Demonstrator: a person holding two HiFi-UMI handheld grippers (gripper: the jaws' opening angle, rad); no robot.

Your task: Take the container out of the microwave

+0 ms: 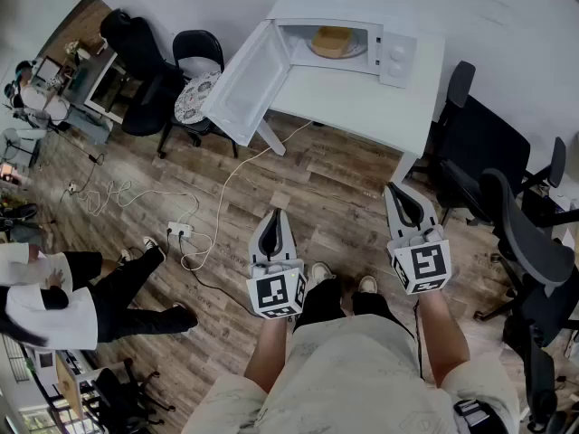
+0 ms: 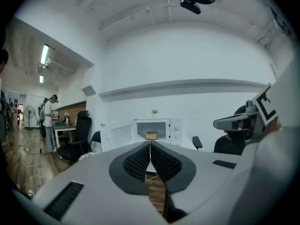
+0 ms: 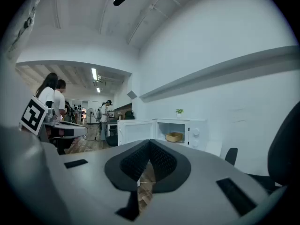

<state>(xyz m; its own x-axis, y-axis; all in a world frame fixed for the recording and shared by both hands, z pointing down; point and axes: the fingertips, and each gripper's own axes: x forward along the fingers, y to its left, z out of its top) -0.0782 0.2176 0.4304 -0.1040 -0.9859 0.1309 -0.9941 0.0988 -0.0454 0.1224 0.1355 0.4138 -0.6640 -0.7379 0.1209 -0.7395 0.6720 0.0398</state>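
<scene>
Container [image 1: 332, 41] sits inside microwave [image 1: 398, 52] on the white table [image 1: 362, 102], door [image 1: 244, 84] swung open to the left. It lies straight ahead of both tools and well apart from them, roughly between their lines. It looks tan and shallow; no long axis can be made out at this range. Left gripper [image 1: 276, 213]: jaws shut tip to tip, nothing held. Right gripper [image 1: 395, 188]: jaws likewise together, empty. Both are held low at the person's waist, side by side, pointing forward and nearly level. The right sits slightly nearer and clear of the door, so it is probably the better reach.
</scene>
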